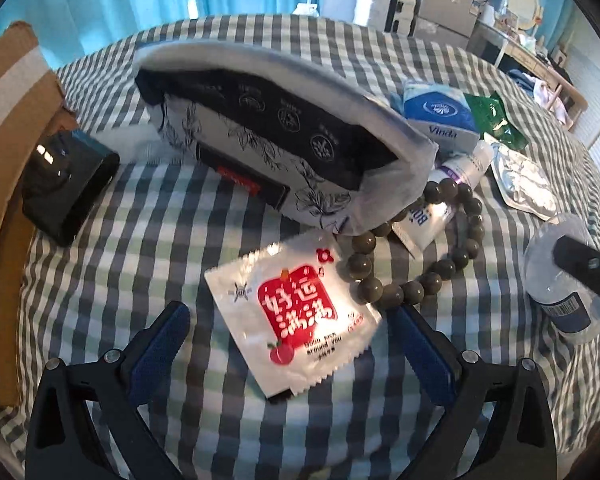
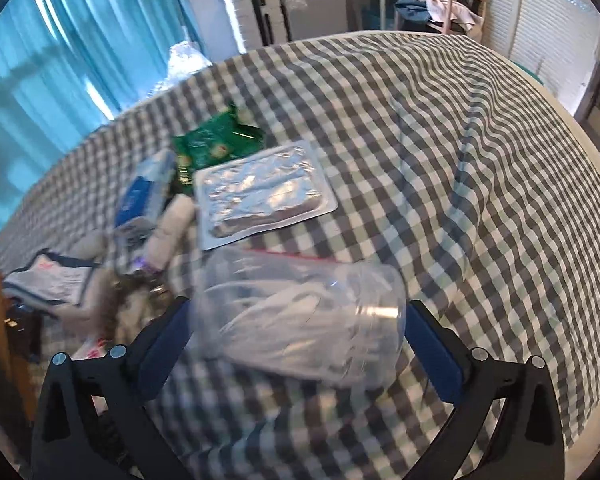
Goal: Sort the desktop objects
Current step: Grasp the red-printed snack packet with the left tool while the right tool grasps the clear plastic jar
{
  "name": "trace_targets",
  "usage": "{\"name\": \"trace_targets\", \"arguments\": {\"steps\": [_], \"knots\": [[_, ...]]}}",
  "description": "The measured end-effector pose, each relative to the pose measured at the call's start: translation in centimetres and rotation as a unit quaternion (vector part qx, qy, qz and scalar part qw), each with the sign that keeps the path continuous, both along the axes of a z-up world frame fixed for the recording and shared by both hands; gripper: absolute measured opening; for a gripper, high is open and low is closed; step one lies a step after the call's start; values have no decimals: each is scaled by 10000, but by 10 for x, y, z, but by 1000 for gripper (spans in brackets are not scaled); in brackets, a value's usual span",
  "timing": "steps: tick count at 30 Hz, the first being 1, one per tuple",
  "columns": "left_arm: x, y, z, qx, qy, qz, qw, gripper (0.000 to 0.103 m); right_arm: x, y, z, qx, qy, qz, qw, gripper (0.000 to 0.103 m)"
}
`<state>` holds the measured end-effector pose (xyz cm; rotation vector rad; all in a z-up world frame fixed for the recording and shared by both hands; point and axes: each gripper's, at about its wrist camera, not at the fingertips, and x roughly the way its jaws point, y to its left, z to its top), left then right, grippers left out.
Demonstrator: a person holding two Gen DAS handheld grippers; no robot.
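Note:
A white sachet [image 1: 296, 312] with a red label lies flat on the checked cloth, and my left gripper [image 1: 292, 336] hangs open over it, one finger on each side, not touching. Beside it lies a bracelet of grey-green beads [image 1: 420, 268]. My right gripper [image 2: 300, 340] stands wide open around a clear plastic jar [image 2: 300, 316] that lies on its side, blurred, between the fingers; no firm grip shows. In the left wrist view the same jar [image 1: 556, 292] sits at the right edge with a black finger [image 1: 580, 264] of the right gripper against it.
A floral fabric pouch [image 1: 280, 140] stands open behind the sachet, and a black device [image 1: 68, 184] lies to its left. A blue tissue pack [image 1: 440, 116], green packet [image 2: 216, 140], silver foil pack [image 2: 264, 192] and white tube [image 1: 432, 216] lie between the hands. Bare checked cloth [image 2: 480, 180] stretches right.

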<state>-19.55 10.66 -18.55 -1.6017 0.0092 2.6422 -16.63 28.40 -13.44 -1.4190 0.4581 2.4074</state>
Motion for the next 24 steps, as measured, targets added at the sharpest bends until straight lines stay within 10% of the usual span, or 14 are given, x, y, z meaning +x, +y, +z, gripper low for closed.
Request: {"name": "trace_targets", "arguments": {"steps": [5, 15, 24], "knots": [[5, -12, 1, 162, -177, 40, 9997, 99, 8, 17, -9, -520, 79, -117, 9985, 96], [26, -52, 14, 458, -194, -81, 9987, 37, 39, 21, 4, -526, 236, 101, 9983, 94], [58, -69, 30, 569, -271, -146, 9979, 34, 67, 16, 27, -563, 381, 110, 9976, 94]]}}
